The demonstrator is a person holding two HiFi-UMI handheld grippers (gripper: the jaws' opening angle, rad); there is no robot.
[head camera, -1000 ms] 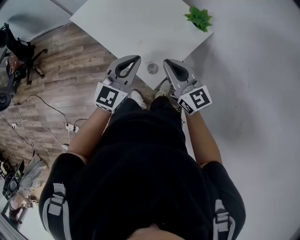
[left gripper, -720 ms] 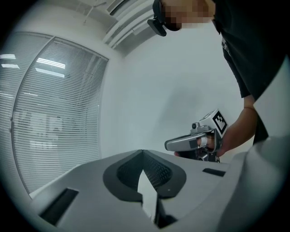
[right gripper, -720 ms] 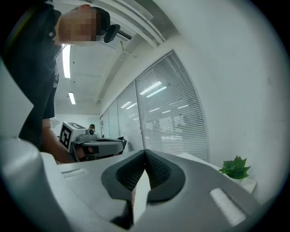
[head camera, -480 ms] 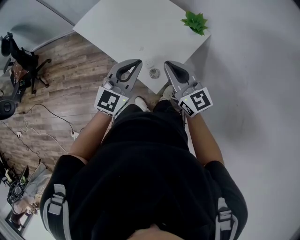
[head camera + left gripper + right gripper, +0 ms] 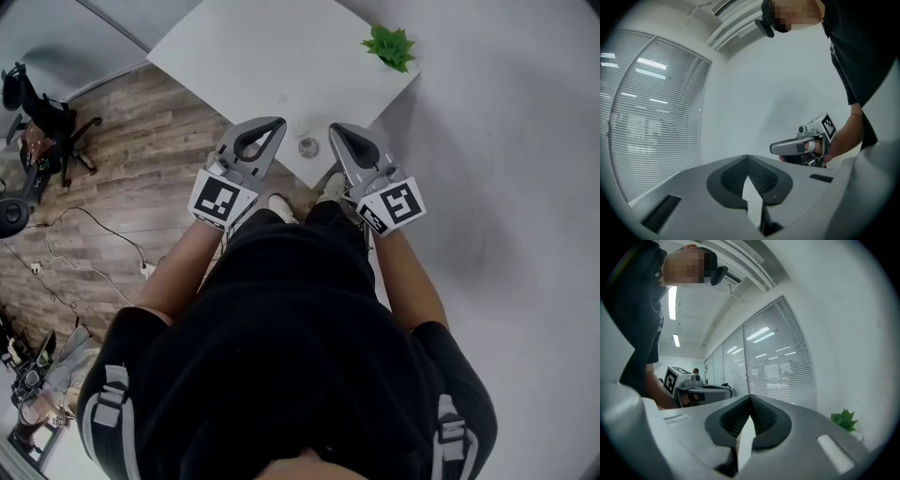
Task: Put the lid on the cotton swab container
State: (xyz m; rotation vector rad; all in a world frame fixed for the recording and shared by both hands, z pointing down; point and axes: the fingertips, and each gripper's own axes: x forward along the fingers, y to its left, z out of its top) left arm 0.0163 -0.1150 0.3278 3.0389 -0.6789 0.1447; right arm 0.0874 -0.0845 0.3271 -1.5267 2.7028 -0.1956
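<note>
Two small round things sit near the white table's (image 5: 253, 56) closest corner: a greyish one (image 5: 308, 146) and a paler, clear one (image 5: 298, 127) just beyond it. They are too small to tell the lid from the cotton swab container. My left gripper (image 5: 272, 124) hovers to their left and my right gripper (image 5: 336, 129) to their right. Both are shut and hold nothing, and both stand apart from the two things. In the left gripper view the jaws (image 5: 748, 157) meet against a bare wall. The right gripper view's jaws (image 5: 750, 397) are likewise closed and empty.
A small green plant (image 5: 391, 47) stands at the table's right corner, also seen as the plant (image 5: 843, 419) in the right gripper view. Wood floor, cables and an office chair (image 5: 37, 112) lie to the left. A white wall runs along the right.
The head view has shifted slightly, so the table sits a little lower and further right. Both grippers keep the same shut pose in front of the body.
</note>
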